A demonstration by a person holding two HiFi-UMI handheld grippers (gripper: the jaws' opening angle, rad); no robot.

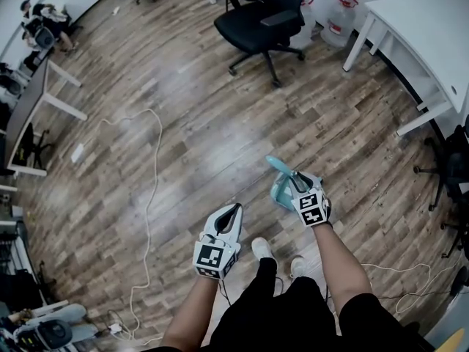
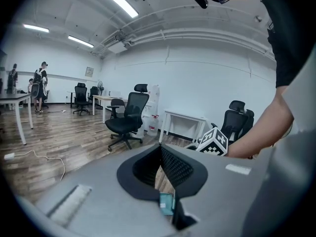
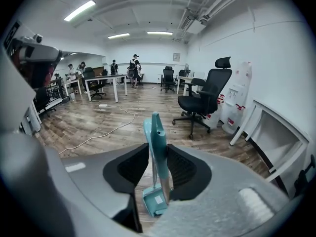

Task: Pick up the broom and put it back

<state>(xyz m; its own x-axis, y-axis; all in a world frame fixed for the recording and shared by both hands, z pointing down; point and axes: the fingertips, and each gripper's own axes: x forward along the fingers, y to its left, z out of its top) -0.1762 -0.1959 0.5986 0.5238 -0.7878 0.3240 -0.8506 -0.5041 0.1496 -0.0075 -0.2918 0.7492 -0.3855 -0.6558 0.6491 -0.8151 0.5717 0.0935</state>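
Between the jaws of the right gripper (image 3: 158, 147) stands the broom (image 3: 154, 125), its teal handle upright and its lower end down in the dustpan (image 3: 155, 202) on the floor (image 3: 98, 127). These jaws are parted around the handle. It lies against the right-hand pad, while a strip of floor shows beside the other pad, so I judge they enclose it without clamping. The left gripper (image 2: 160, 148) has its jaws brought together at the tips with nothing between them.

The broom looks like light, stiff moulded plastic with a smooth, glossy handle, so I expect it to weigh little but slide easily in the pads. A long handle will swing if gripped at its very end. The flattened upper stretch just under the hang hole looks like the best hold, with the pads on its broad faces and the handle kept upright.

The right gripper view alone shows the gap at the pad and the comb teeth of the dustpan. The head view shows the broom (image 1: 281, 174) standing just ahead of the person's shoes (image 1: 261, 248), with the right gripper (image 1: 299, 183) at its handle. The left gripper (image 1: 233, 211) is apart from it and lower in that view, and a chair (image 1: 260, 17) stands well beyond. The left gripper view shows no handle, only the other gripper's marker cube (image 2: 215, 142).
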